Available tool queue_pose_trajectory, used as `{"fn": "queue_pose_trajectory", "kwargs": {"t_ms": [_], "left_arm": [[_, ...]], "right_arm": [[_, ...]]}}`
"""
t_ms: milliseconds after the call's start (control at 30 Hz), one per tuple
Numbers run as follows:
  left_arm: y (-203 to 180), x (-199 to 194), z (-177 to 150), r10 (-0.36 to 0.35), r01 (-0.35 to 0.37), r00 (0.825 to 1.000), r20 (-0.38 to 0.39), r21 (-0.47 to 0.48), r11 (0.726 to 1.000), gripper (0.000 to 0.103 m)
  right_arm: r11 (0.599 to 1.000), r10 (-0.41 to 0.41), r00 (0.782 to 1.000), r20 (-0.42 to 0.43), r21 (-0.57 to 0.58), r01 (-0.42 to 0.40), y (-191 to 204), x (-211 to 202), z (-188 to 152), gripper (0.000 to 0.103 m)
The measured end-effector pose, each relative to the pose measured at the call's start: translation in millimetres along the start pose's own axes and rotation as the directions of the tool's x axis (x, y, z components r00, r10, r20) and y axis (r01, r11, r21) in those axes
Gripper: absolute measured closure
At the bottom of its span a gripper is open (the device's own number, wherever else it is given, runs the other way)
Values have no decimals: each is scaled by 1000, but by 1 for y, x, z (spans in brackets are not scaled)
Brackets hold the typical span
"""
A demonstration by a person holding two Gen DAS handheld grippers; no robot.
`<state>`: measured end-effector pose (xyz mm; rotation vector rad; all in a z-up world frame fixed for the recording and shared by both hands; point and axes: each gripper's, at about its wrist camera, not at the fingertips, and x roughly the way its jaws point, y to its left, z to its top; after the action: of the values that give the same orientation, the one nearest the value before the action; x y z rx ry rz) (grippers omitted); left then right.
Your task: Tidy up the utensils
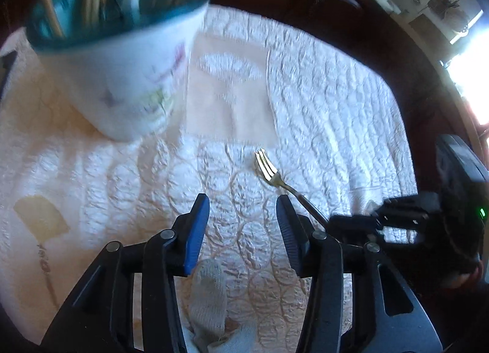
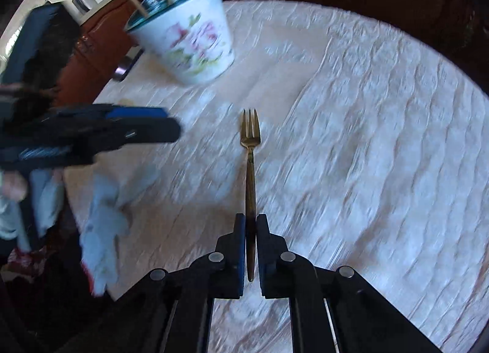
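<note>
Right gripper [image 2: 250,224] clamped on gold fork [image 2: 250,136] by its handle, tines fwd over white quilted cloth [image 2: 366,139]. Left gripper [image 1: 243,209] jaws apart, nothing btwn them. Floral cup [image 2: 195,38] w/ utensils stands on cloth beyond fork.

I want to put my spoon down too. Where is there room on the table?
The quilted cloth is bare right of the fork, out to the table's edge. It is crowded on the left: the flowered pot, the left gripper and a grey rag.
</note>
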<state>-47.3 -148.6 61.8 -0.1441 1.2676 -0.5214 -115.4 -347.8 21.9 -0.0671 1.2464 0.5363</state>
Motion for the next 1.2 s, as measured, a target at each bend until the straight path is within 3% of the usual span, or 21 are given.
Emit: {"fn": "queue_pose_trajectory", "kwargs": {"t_ms": [100,233,533,600,667,800,967,1200], "left_arm": [[-2,14,1,5,-5,1000,-12,-6,1000,58],[-10,28,7,25,-25,1000,3,-2,1000,58],[-33,47,17,32,-32,999,2,67,997,59],[-34,48,17,28,-28,1000,1,67,997,69],[-37,52,18,21,-20,1000,-6,71,997,90],[-47,58,14,12,-11,1000,-2,105,994,93],[-43,46,14,-21,19,1000,15,84,996,95],[-30,-9,20,-44,37,992,121,53,998,96]], "right_arm": [[1000,-1,1000,-11,-10,1,-1,0,-17,97],[1000,-21,1000,-10,-17,21,5,3,-19,97],[1000,12,1000,27,25,-13,-13,-8,-32,96],[999,21,999,34,34,-23,-16,-10,-37,96],[999,27,999,42,36,-29,-19,-13,-42,96],[999,20,997,71,37,-23,-20,-11,-48,96],[999,-35,995,90,-12,36,0,-17,-47,95],[993,-49,986,161,-96,65,27,-53,-27,95]]}}
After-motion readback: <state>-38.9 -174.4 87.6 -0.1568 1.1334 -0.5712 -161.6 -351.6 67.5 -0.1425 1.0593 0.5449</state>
